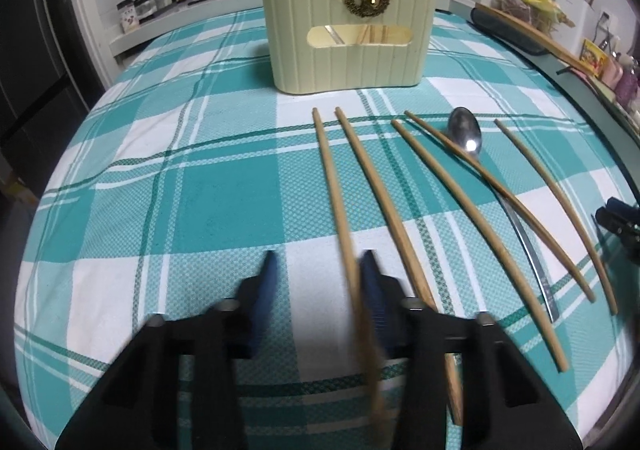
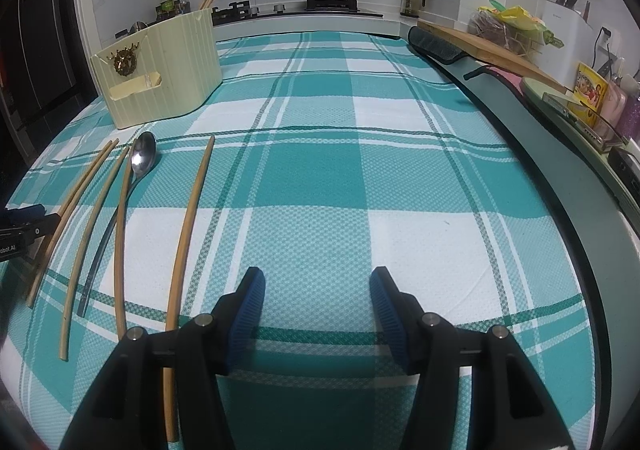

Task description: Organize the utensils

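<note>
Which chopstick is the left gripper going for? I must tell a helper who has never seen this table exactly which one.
Start at the cream utensil holder on the teal checked cloth. Five loose chopsticks and a spoon lie fanned out in front of it. It is the leftmost chopstick, the only one running between the left gripper fingers, against the right one.

I read one marking only: white lettering ending "obot.AI" on the black body of the left tool (image 2: 18, 234), cut off at the right-wrist view's left edge.
</note>
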Action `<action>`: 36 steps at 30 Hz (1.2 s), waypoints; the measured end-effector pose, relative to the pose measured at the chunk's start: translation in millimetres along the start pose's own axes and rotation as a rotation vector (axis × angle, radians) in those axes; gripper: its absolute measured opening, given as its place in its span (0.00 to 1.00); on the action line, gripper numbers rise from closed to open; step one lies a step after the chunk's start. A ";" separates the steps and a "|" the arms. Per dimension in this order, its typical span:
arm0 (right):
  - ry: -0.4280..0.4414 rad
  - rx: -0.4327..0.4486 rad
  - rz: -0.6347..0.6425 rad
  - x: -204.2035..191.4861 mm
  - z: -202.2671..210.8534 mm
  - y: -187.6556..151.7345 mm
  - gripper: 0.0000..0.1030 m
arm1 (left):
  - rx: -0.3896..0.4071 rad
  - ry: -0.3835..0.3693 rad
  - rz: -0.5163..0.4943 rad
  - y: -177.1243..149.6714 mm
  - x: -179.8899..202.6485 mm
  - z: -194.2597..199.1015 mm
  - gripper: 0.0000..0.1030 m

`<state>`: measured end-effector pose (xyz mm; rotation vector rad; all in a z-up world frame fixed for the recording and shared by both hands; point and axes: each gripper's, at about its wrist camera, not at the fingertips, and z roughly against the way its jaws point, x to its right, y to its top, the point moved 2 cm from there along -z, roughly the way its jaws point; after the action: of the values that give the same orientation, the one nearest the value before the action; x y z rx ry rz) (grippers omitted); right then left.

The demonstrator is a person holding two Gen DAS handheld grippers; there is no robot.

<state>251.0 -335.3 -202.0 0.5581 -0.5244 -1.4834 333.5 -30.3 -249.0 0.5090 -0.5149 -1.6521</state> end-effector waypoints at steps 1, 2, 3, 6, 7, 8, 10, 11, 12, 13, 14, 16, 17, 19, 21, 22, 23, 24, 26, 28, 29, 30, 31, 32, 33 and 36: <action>0.008 -0.007 -0.008 0.9 1.9 1.5 0.55 | 0.002 0.010 -0.008 -0.9 1.2 1.3 0.16; 0.028 -0.014 -0.011 -1.2 5.6 4.0 0.55 | 0.003 0.018 -0.013 -1.9 1.2 1.9 0.09; 0.054 -0.011 -0.008 -5.8 10.2 6.9 0.55 | 0.005 0.018 -0.011 -3.1 0.3 2.7 0.07; 0.134 -0.022 0.031 -32.4 17.8 15.9 0.55 | 0.002 0.022 0.022 -5.6 -6.1 4.9 0.05; 0.155 -0.037 0.051 -42.5 16.3 17.4 0.51 | 0.000 0.033 0.032 -6.7 -9.1 5.7 0.05; 0.170 -0.053 0.076 -52.7 13.4 18.2 0.46 | -0.001 0.042 0.041 -8.3 -12.4 6.9 0.05; 0.171 -0.080 0.121 -67.1 5.7 17.1 0.35 | -0.007 0.056 0.065 -13.2 -21.5 9.9 0.05; 0.161 -0.089 0.140 -72.4 1.2 15.9 0.35 | -0.009 0.062 0.077 -15.8 -26.8 11.6 0.05; 0.148 -0.101 0.156 -76.0 -3.7 14.2 0.33 | -0.011 0.066 0.090 -18.8 -33.2 13.7 0.05; 0.138 -0.112 0.165 -76.8 -7.2 11.6 0.23 | -0.013 0.067 0.099 -21.4 -38.9 15.3 0.05; 0.121 -0.111 0.169 -76.4 -9.1 9.8 0.16 | -0.015 0.071 0.107 -24.1 -45.0 17.0 0.05; 0.088 -0.099 0.157 -70.4 -7.3 9.0 0.07 | -0.019 0.090 0.114 -30.0 -57.0 20.1 0.05; 0.065 -0.096 0.140 -64.2 -5.8 9.0 0.07 | -0.020 0.099 0.117 -33.0 -62.7 21.7 0.06; 0.006 -0.096 0.097 -47.1 -4.3 8.9 0.07 | -0.019 0.105 0.127 -38.1 -74.0 24.6 0.06; -0.023 -0.097 0.063 -30.1 -2.7 8.5 0.07 | -0.017 0.086 0.134 -40.1 -81.4 26.1 0.07; -0.034 -0.095 0.064 -25.2 -0.9 8.4 0.07 | -0.016 0.063 0.135 -40.3 -84.6 26.3 0.07; -0.036 -0.089 0.067 -23.1 1.4 8.4 0.08 | -0.016 0.046 0.134 -40.2 -86.0 25.8 0.15; -0.028 -0.082 0.071 -22.2 3.6 9.2 0.11 | -0.016 0.036 0.132 -39.8 -87.0 25.1 0.35; -0.004 -0.089 0.085 -22.8 5.6 9.7 0.35 | -0.012 0.041 0.136 -38.7 -89.1 24.5 0.65; -0.011 -0.080 0.118 -27.0 7.2 9.9 0.54 | -0.018 0.047 0.142 -38.2 -92.3 20.9 0.71; -0.022 -0.087 0.140 -28.9 5.5 9.5 0.54 | -0.037 0.051 0.144 -38.2 -93.9 16.7 0.72; -0.023 -0.104 0.158 -30.4 1.9 8.2 0.54 | -0.031 0.059 0.143 -37.8 -95.1 16.1 0.77; -0.019 -0.123 0.169 -31.4 -2.6 5.7 0.54 | -0.040 0.069 0.143 -37.5 -96.6 14.1 0.79; -0.005 -0.105 0.159 -30.3 -2.8 4.3 0.54 | -0.041 0.071 0.145 -37.3 -98.0 13.2 0.82; 0.009 -0.107 0.140 -27.6 -4.4 3.5 0.54 | -0.044 0.070 0.145 -37.2 -98.9 12.3 0.84; 0.028 -0.073 0.112 -22.8 -4.3 2.6 0.57 | -0.060 0.074 0.145 -36.2 -102.6 8.6 0.92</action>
<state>255.2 -312.3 -203.3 0.4841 -0.4696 -1.3809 313.3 76.5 -259.5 0.4764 -0.4362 -1.5003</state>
